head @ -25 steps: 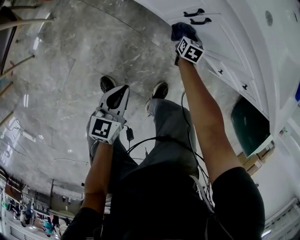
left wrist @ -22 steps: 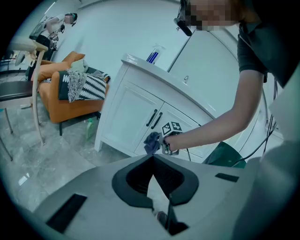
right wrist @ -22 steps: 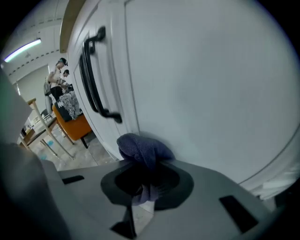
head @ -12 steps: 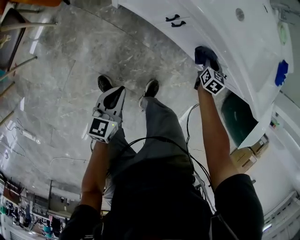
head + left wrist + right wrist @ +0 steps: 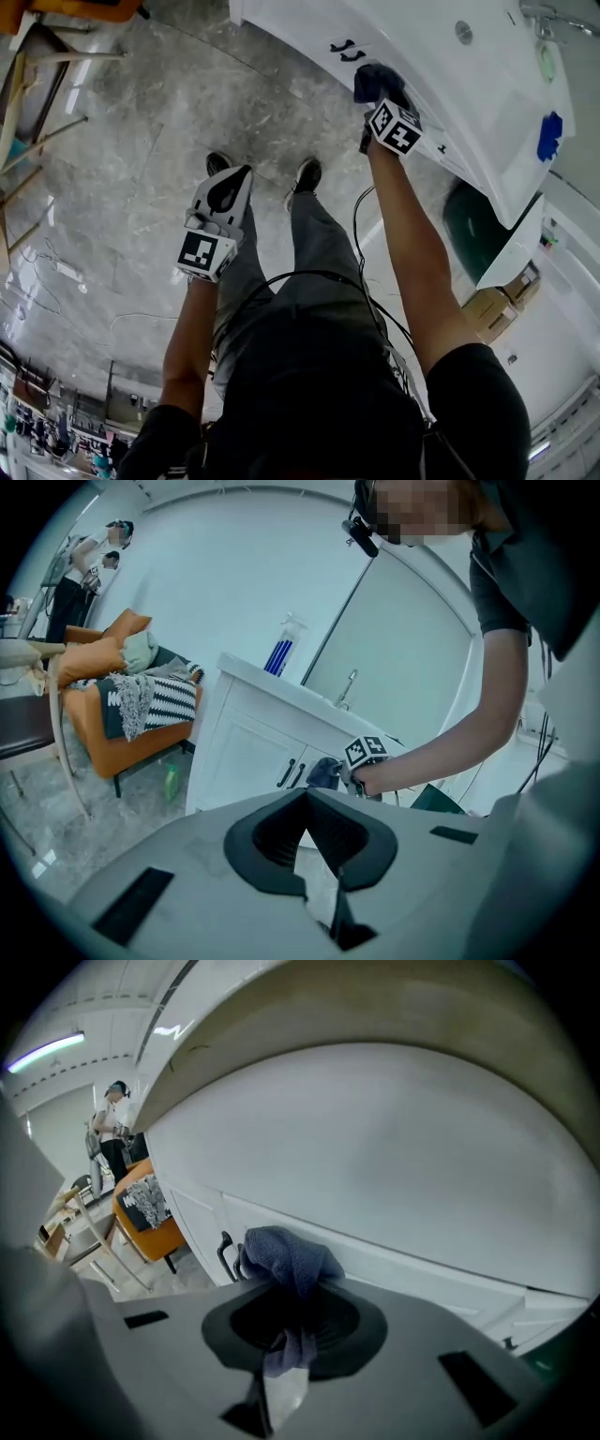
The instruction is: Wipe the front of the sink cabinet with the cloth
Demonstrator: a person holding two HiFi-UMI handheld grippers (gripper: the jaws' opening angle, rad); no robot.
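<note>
The right gripper [image 5: 377, 97], at the upper middle of the head view, has its jaws clamped on a dark blue-grey woven cloth [image 5: 286, 1256]. The right gripper view shows one part of the cloth pinched between the jaws, while the bunched rest stands out past the tips. This bunch presses against the white panelled front of the sink cabinet [image 5: 412, 42], just to the right of two black curved door handles [image 5: 346, 49]. In the right gripper view the same handles [image 5: 226, 1252] appear directly left of the cloth.

The left gripper [image 5: 230, 190] hangs in the middle left of the head view, over the grey marble floor [image 5: 131, 150] and well apart from the cabinet. Its jaws lie together with nothing between them.

In the left gripper view, a blue and white spray bottle [image 5: 281, 649] stands on the cabinet top in the upper middle. An orange sofa [image 5: 98, 700] with a striped blanket is at the left edge.
</note>
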